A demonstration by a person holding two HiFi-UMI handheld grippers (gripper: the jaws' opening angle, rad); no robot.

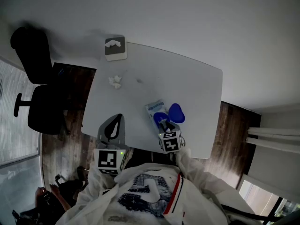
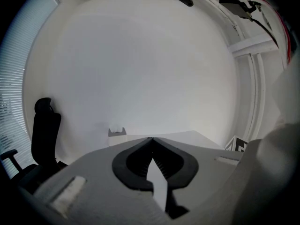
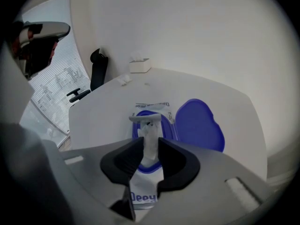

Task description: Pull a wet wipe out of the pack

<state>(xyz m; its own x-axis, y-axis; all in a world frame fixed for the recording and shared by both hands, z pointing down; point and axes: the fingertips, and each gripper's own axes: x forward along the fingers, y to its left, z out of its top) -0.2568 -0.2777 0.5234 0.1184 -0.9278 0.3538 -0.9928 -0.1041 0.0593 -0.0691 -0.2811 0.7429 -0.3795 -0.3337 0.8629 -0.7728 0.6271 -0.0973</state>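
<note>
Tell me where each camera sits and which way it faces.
Head view: on the head, steeply down at the table; shows torso, left gripper, right gripper.
Left gripper view: on that gripper, level across the table toward the wall; own jaws shut, empty.
Right gripper view: on that gripper, tilted down at the pack; own jaws pinch the wipe.
Shared: head and right gripper views both show the open blue lid.

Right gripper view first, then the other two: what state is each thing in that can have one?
White wet wipe pack, lying flat, opened.
Blue plastic flip lid, swung fully open.
White wet wipe, sticking up from the opening, pinched.
Right hand-held gripper, shut on the wipe.
Left hand-held gripper, shut, empty.
Crumpled white wipe, lying loose, away from the pack.
</note>
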